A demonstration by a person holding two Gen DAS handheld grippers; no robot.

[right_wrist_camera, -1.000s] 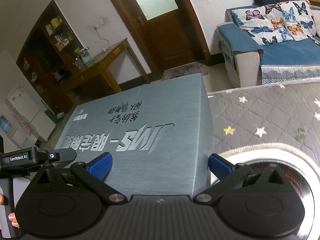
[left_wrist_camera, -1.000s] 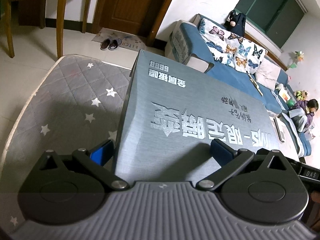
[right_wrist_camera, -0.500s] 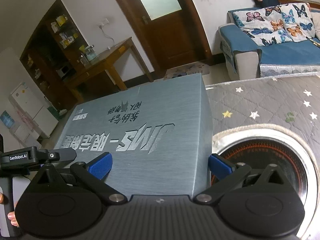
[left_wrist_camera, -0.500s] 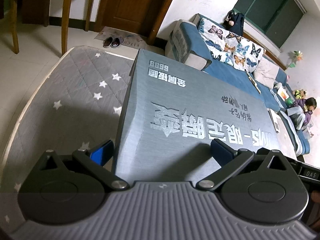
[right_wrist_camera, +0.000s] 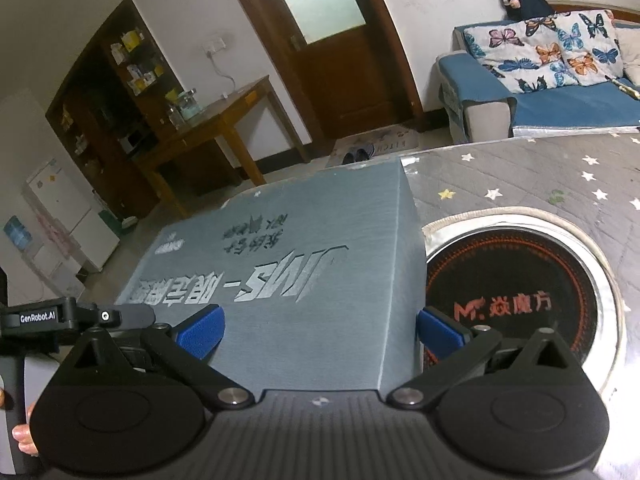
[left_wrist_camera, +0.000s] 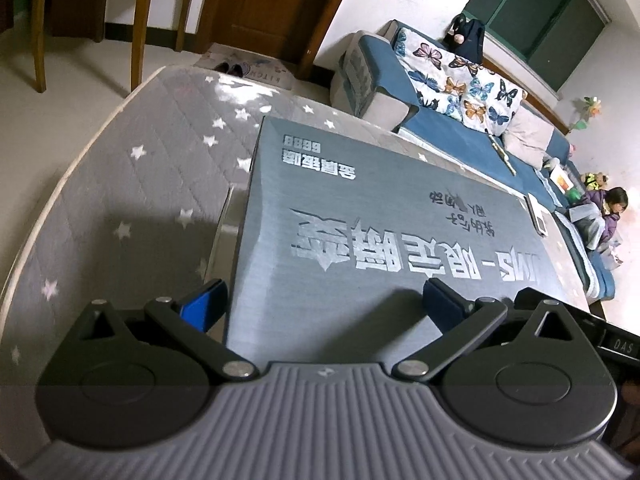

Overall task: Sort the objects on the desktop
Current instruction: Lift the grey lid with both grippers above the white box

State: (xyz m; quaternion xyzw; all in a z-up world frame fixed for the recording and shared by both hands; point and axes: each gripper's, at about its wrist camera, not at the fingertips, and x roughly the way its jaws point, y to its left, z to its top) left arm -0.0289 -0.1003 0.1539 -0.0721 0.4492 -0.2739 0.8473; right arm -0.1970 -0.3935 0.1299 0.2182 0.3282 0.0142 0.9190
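A large grey-blue box [left_wrist_camera: 380, 220] with silver lettering lies flat over the star-patterned table cover [left_wrist_camera: 140, 184]. My left gripper [left_wrist_camera: 322, 302] straddles its near left corner. One blue pad sits beside the box's left wall and the other over its top. My right gripper [right_wrist_camera: 318, 334] straddles the near right corner of the same box [right_wrist_camera: 300, 248] in the mirrored way. Both sets of jaws stand wide apart. I cannot tell whether the box rests on the cover or hangs just above it.
A round black induction hob [right_wrist_camera: 512, 280] set in the table lies just right of the box. Beyond the table are a blue sofa [left_wrist_camera: 440, 92] with butterfly cushions, a wooden side table [right_wrist_camera: 216, 120], a doormat with shoes [right_wrist_camera: 360, 152] and a seated person [left_wrist_camera: 604, 216].
The box stays fixed between both grippers while the room shifts. More table cover now shows past its far end, and the hob has come fully into the right wrist view.
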